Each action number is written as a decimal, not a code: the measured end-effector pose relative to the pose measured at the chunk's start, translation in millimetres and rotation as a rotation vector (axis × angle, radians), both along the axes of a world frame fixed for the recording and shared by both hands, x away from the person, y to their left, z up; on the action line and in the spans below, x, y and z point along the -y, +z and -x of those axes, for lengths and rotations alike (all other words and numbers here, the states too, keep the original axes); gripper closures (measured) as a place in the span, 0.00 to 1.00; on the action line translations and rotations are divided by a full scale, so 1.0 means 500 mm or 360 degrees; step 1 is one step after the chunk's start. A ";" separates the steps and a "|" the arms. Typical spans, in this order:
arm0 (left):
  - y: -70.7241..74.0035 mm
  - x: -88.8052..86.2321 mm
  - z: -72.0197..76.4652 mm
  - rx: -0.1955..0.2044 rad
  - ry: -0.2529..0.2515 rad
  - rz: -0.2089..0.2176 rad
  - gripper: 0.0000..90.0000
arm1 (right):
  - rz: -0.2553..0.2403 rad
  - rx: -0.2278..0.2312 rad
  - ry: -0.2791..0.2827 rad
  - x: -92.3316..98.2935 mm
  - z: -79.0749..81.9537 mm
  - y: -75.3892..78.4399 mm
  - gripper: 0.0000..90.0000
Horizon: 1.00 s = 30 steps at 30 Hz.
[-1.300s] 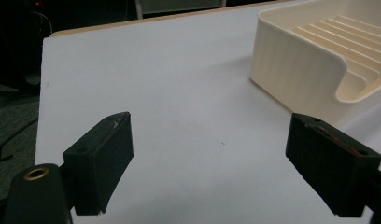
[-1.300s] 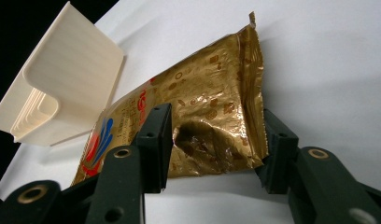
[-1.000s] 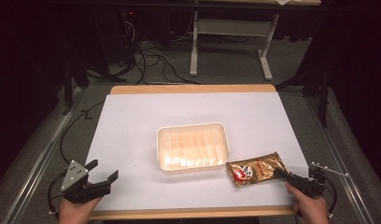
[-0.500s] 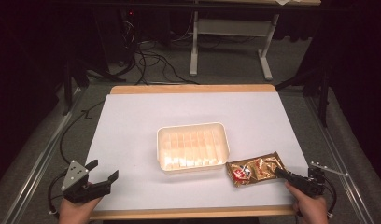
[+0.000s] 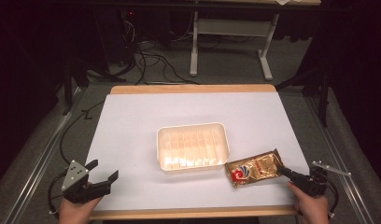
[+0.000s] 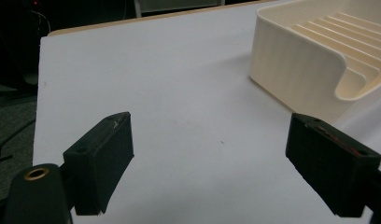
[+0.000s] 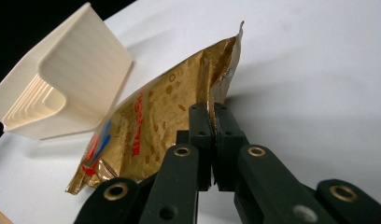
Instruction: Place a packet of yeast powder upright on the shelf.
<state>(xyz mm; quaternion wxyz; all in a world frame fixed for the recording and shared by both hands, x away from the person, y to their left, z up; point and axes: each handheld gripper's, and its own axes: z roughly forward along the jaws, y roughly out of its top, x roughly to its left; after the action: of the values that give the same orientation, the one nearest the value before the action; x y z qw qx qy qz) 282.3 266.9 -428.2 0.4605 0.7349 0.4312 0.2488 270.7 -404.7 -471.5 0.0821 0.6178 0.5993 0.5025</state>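
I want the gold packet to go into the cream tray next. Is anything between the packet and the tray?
Nothing visible lies between them. The gold packet, pinched at its edge by the right gripper, lies right beside the cream tray. Only the tray's own near wall must be cleared, and the tray looks empty.

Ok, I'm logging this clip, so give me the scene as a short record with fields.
surface: white table
tray: cream ribbed tray, mid-table, empty
packet: gold snack packet, right of the tray
right gripper: just closed, jaws pinching the packet's edge
left gripper: open, holding nothing, near the table's front left corner
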 end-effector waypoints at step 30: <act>0.003 0.003 0.002 0.0038 -0.0028 -0.0004 0.17 | 0.0384 0.0685 -0.0010 -0.113 0.055 0.144 1.00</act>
<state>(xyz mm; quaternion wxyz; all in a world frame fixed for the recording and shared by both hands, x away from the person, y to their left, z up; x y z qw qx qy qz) 281.1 265.7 -426.8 0.4668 0.7362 0.4189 0.2541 243.3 -348.2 -399.3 0.2826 0.4842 0.6216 0.5471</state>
